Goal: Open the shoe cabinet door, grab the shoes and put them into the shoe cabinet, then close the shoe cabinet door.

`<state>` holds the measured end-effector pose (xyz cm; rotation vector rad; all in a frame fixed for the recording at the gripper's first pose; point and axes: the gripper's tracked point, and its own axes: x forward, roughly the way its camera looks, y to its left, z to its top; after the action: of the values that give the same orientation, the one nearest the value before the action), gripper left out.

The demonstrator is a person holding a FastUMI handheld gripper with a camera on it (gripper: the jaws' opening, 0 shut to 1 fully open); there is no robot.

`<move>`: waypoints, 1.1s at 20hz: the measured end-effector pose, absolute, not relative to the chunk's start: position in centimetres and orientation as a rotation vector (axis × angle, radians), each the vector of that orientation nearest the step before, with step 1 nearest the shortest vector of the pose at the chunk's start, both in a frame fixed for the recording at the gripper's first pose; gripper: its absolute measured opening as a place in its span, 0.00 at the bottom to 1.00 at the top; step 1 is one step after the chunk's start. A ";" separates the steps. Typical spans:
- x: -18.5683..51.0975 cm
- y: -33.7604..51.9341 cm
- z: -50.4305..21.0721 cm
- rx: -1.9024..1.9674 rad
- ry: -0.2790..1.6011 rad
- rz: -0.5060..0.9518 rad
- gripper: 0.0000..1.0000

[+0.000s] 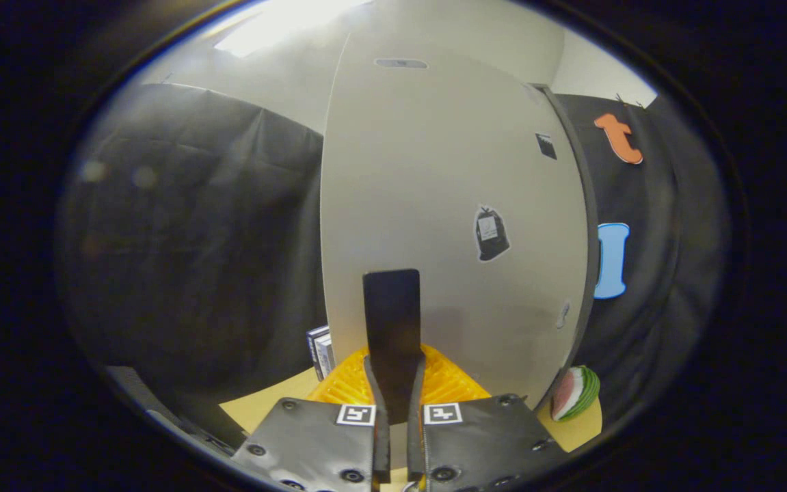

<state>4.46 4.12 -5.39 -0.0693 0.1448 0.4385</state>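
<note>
The white shoe cabinet door (448,178) stands close ahead of me, with small dark stickers on it. A flat black handle tab (392,307) sticks out from its lower part and runs down between my fingers. My gripper (394,372) is shut on this handle, a ribbed pad (349,386) pressing on each side of it. A dark edge (588,225) runs down the right side of the white panel. I cannot tell whether the door is ajar or flush with the cabinet.
A light wooden tabletop (263,410) lies below the fingers. A small stack of boxes (320,352) stands by the door's lower left corner. A toy watermelon slice (574,393) lies at the lower right.
</note>
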 end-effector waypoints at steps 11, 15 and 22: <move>-0.1 -7.6 -3.1 -0.103 0.108 0.196 0.10; -0.1 -12.0 -2.4 -0.088 0.103 0.131 0.09; 0.4 -18.3 -1.4 -0.064 0.096 0.061 0.07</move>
<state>0.44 -18.31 -1.44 -0.0638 0.0959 0.0607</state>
